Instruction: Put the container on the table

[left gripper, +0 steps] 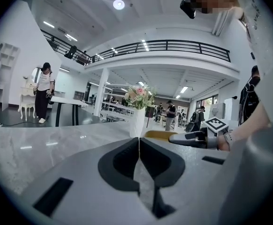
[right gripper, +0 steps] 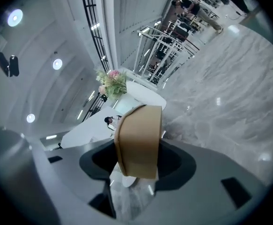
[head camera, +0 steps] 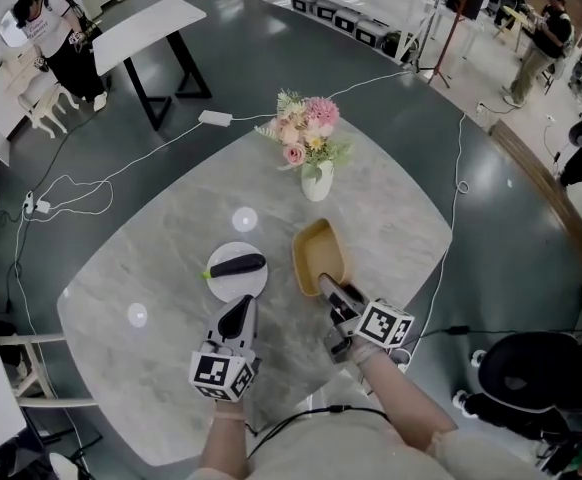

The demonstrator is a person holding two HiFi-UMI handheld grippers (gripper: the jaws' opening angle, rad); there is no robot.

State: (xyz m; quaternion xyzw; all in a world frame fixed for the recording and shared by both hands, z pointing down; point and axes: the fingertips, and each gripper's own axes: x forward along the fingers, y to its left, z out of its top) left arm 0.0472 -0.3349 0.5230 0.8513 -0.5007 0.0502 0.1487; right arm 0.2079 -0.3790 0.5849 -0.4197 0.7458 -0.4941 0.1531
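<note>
A tan, tray-like container (head camera: pixel 318 255) lies at the middle of the marble table (head camera: pixel 391 218), just in front of the flower vase. My right gripper (head camera: pixel 331 290) grips its near rim; in the right gripper view the container wall (right gripper: pixel 139 142) stands pinched between the two pads, rolled to one side. My left gripper (head camera: pixel 238 316) is to the left, shut with nothing in it, its pads (left gripper: pixel 127 161) meeting. From the left gripper view the container (left gripper: pixel 160 134) and the right gripper (left gripper: pixel 193 138) show ahead on the right.
A white plate (head camera: pixel 221 280) with a dark aubergine (head camera: pixel 238 265) on it lies left of the container, just beyond my left gripper. A white vase of pink flowers (head camera: pixel 311 143) stands behind the container. People stand at the far left and far right of the room.
</note>
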